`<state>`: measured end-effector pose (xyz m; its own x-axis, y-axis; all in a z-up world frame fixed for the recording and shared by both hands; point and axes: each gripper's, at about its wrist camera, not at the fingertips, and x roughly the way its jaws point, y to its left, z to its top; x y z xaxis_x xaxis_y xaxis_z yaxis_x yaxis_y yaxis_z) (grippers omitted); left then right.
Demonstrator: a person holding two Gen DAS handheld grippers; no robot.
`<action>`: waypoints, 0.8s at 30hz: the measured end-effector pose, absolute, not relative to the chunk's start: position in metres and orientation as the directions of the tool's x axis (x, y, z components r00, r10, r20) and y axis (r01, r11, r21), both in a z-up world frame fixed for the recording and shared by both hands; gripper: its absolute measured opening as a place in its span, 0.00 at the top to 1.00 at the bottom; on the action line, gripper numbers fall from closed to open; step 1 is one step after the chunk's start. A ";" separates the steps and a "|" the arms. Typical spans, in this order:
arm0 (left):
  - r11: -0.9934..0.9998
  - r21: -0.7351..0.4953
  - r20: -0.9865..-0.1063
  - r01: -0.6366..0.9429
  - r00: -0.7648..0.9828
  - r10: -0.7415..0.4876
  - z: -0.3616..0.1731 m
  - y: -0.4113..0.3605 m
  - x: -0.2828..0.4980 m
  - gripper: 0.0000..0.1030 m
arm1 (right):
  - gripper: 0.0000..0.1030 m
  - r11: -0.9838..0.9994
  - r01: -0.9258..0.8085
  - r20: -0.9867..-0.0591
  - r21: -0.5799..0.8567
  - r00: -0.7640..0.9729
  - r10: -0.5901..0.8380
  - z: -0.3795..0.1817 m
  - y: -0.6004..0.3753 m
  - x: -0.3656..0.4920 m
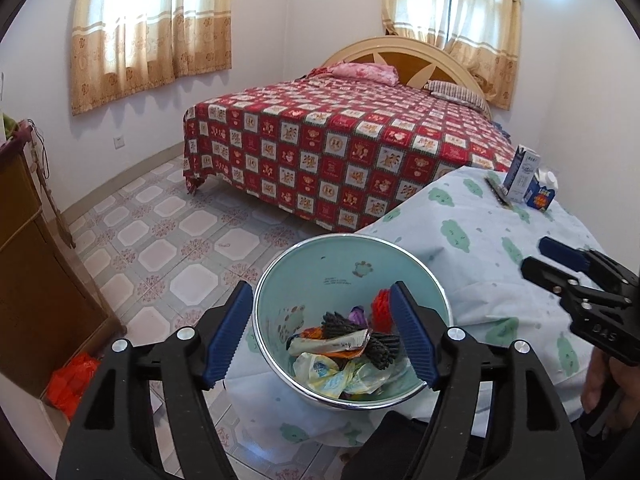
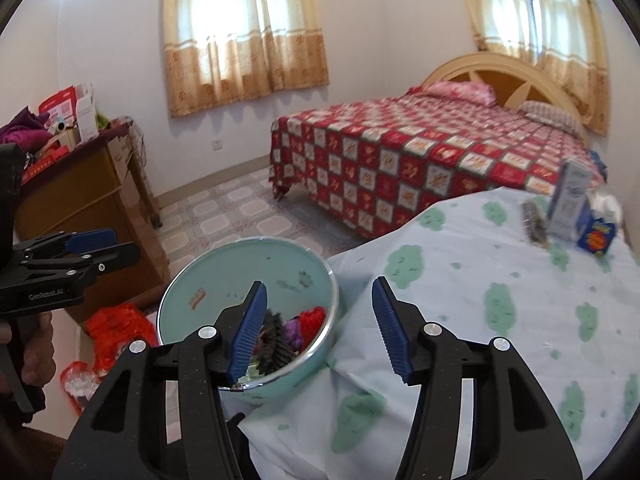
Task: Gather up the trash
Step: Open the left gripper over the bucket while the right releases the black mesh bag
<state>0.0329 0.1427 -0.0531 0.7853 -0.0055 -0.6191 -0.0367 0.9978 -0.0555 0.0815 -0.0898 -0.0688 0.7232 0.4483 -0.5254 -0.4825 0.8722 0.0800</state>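
Left gripper (image 1: 320, 336) open, empty, above bin (image 1: 280, 280) of wrappers (image 1: 332, 344). Right gripper (image 2: 318, 330) open, empty, beside bin. Cartons (image 1: 528, 180) well beyond bin.

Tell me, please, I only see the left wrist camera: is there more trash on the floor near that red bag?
Observer: Yes. The right wrist view shows a crumpled clear plastic piece on the floor beside the red bag.
Operator: What's on top of the brown cabinet?
Observer: Boxes and purple clothing are piled on the cabinet.
Operator: Is the right tool empty?
Observer: Yes. The right tool is open, with nothing between its pads.
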 end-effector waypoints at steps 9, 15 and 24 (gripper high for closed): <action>0.999 -0.038 -0.554 -0.019 0.832 -0.005 -0.027 0.129 0.016 0.23 | 0.41 0.901 -0.430 -0.455 0.058 0.792 0.407 -0.042 -0.117 0.056; 0.999 -0.039 -0.529 -0.016 0.849 -0.007 -0.017 0.129 0.010 0.20 | 0.39 0.915 -0.401 -0.435 0.048 0.816 0.381 -0.036 -0.126 0.046; 0.999 -0.032 -0.515 -0.012 0.857 -0.007 -0.014 0.126 0.005 0.13 | 0.36 0.917 -0.398 -0.431 0.033 0.822 0.372 -0.034 -0.124 0.039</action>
